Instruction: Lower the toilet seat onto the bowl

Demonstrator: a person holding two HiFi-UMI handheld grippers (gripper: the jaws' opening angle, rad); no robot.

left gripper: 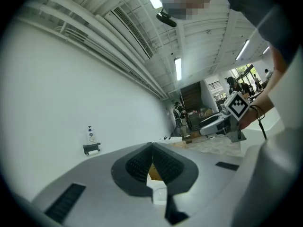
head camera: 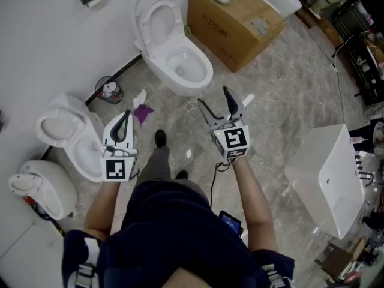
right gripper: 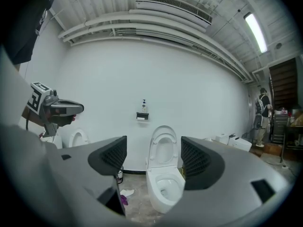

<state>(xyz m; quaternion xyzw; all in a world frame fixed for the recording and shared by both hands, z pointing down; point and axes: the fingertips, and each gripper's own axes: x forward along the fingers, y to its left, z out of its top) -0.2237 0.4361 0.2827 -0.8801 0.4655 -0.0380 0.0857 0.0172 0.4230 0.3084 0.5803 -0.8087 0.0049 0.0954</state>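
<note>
Facing the toilet (head camera: 180, 59), both grippers are being held out well short of it, with nothing being touched. The toilet seat (head camera: 155, 14) is being shown upright, leaning back toward the wall behind the bowl (head camera: 191, 71), not lowered onto it. The right gripper (head camera: 213, 96) is being held in front of the toilet, jaws spread wide and nothing between them. In the right gripper view the toilet is being framed in the gap, well beyond the tips. The left gripper (head camera: 126, 116) is being held to the left of the toilet and farther back, jaws clenched tip to tip on nothing. A cardboard box (head camera: 234, 23) is being seen just right of the toilet. A small bin (head camera: 109, 90) and a purple scrap (head camera: 143, 111) are being seen on the floor left of the toilet. A second toilet (head camera: 69, 134) is being seen farther left.
</note>
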